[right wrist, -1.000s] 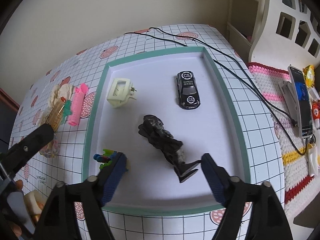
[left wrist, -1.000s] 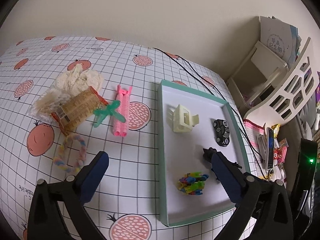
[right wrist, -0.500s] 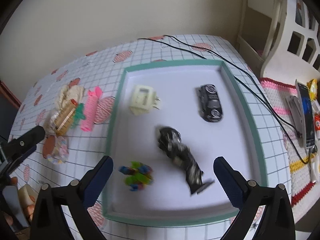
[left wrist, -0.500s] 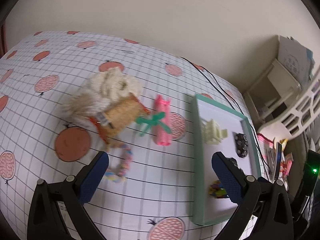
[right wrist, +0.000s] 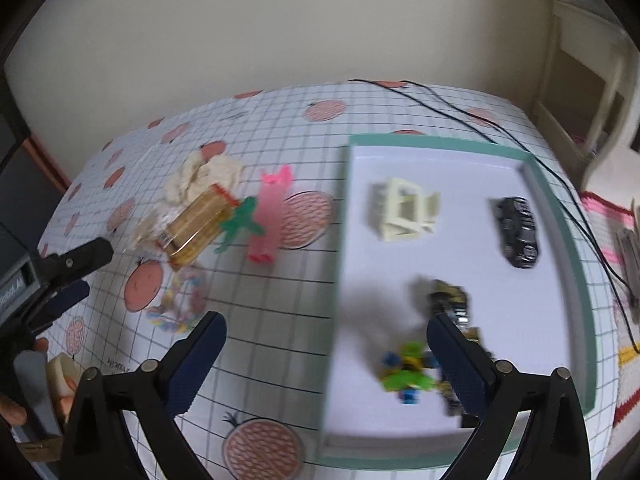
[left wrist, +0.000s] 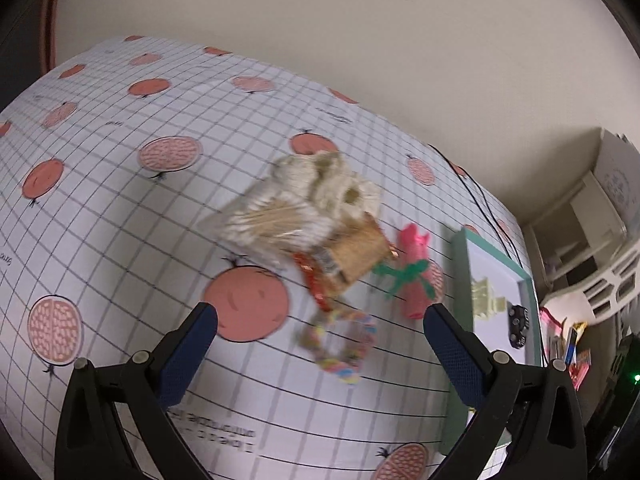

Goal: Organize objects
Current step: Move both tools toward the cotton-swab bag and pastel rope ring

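A green-rimmed white tray [right wrist: 560, 216] holds a cream hair claw [right wrist: 404, 212], a black toy car [right wrist: 518, 230], a black hair clip [right wrist: 450, 300] and a multicoloured toy [right wrist: 406, 372]. Left of the tray lies a pile: a cream scrunchie [left wrist: 320, 184], a bag of cotton swabs [left wrist: 268, 224], a woven box [left wrist: 352, 256], a green bow [left wrist: 404, 276], a pink roller [left wrist: 416, 280] and a pastel bead bracelet [left wrist: 340, 344]. My left gripper [left wrist: 320, 344] is open above the bracelet. My right gripper [right wrist: 326, 348] is open, straddling the tray's left rim. The left gripper [right wrist: 60, 280] also shows at the right wrist view's left edge.
A tablecloth [left wrist: 120, 200] with a grid and fruit prints covers the table. Black cables [right wrist: 460, 112] run along its far right side. A white shelf unit [right wrist: 580, 60] and a crocheted mat [right wrist: 600, 208] with small items lie beyond the table's right edge. A hand [right wrist: 24, 392] shows low left.
Both grippers have swung left. The left one now faces the pile instead of the tray. The right one has moved off the black hair clip, which lies in the tray.
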Demonstrator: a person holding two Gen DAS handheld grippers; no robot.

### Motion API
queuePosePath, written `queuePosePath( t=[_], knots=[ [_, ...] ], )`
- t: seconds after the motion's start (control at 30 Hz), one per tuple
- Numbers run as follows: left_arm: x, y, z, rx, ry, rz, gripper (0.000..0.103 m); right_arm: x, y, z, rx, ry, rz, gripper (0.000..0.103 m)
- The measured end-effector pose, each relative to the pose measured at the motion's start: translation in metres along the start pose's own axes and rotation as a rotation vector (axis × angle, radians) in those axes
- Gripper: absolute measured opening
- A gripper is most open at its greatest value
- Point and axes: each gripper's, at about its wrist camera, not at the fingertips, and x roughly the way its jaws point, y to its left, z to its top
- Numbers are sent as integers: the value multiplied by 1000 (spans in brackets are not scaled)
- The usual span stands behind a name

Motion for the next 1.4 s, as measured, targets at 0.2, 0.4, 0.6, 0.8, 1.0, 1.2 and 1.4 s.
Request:
queuePosePath(
  t=[0.2,0.4,0.6,0.8,1.0,1.2,1.4],
  knots=[
    [-1,20,5,-12,-3,45,103,9,31,-1,-36,-7,50,102],
    [4,35,10,-31,-1,59,103,24,62,-3,-92,10,81,102],
    [12,42,21,-38,-10,68,103,42,83,-3,-120,27,102,102],
    [21,49,36,-70,-22,51,103,57,98,-1,-130,41,124,102],
    [37,45,47,-37,1,68,103,74,100,2,-116,65,131,102],
    [52,33,55,21,20,92,103,86,96,4,-99,81,131,102],
    [70,20,61,82,39,120,103,89,99,5,-136,70,117,102]
  ],
)
